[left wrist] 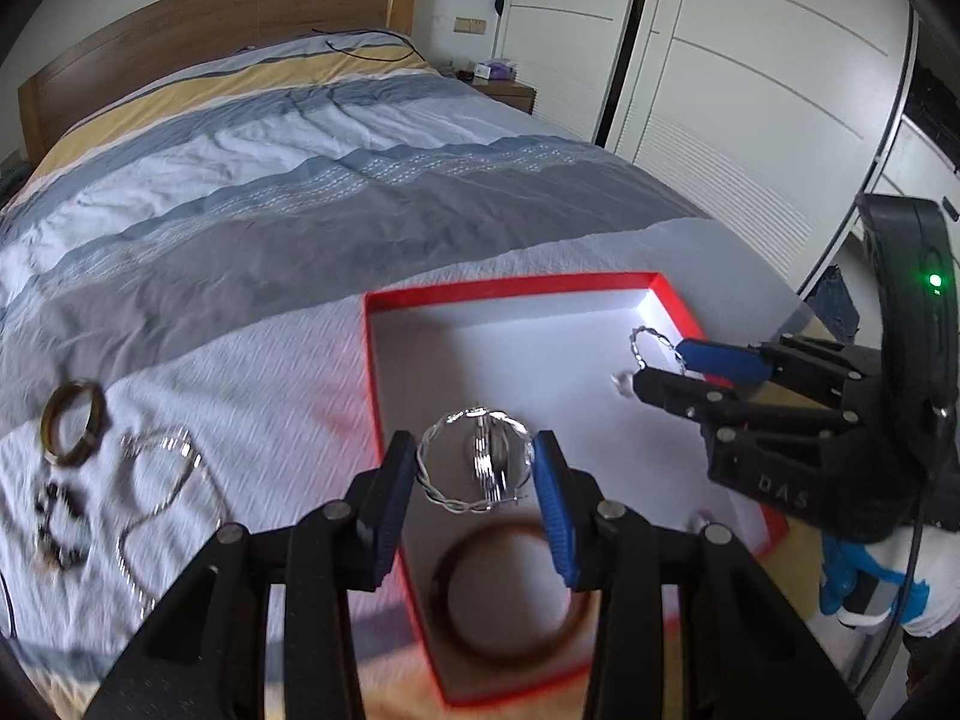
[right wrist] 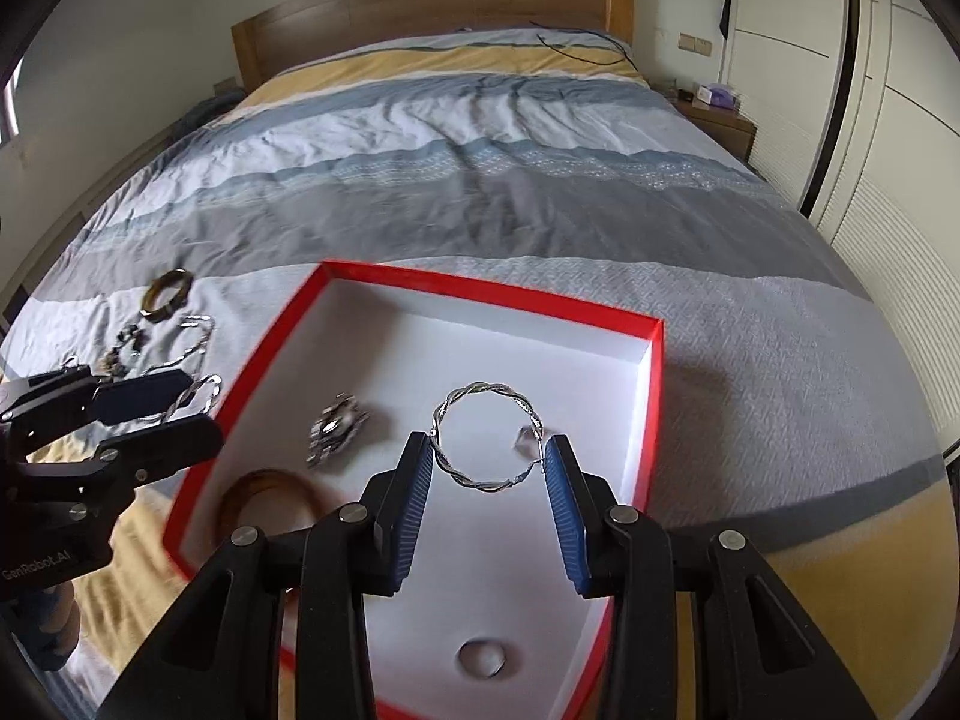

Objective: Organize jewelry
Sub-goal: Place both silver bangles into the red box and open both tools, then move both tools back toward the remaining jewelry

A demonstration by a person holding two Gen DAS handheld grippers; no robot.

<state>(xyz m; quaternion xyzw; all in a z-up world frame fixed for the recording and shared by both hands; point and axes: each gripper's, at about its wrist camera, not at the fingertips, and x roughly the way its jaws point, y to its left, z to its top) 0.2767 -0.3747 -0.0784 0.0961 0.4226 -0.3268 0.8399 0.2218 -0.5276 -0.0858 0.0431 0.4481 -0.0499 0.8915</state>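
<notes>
While each of our grippers, left gripper [left wrist: 475, 477] and right gripper [right wrist: 489, 468], clamps a twisted silver hoop [left wrist: 474, 468] above the red box [right wrist: 657, 360], we should lower both before releasing.

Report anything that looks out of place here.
Several pieces lie loose on the bedspread left of the red box: a brown bangle, a silver chain and dark beads.
</notes>
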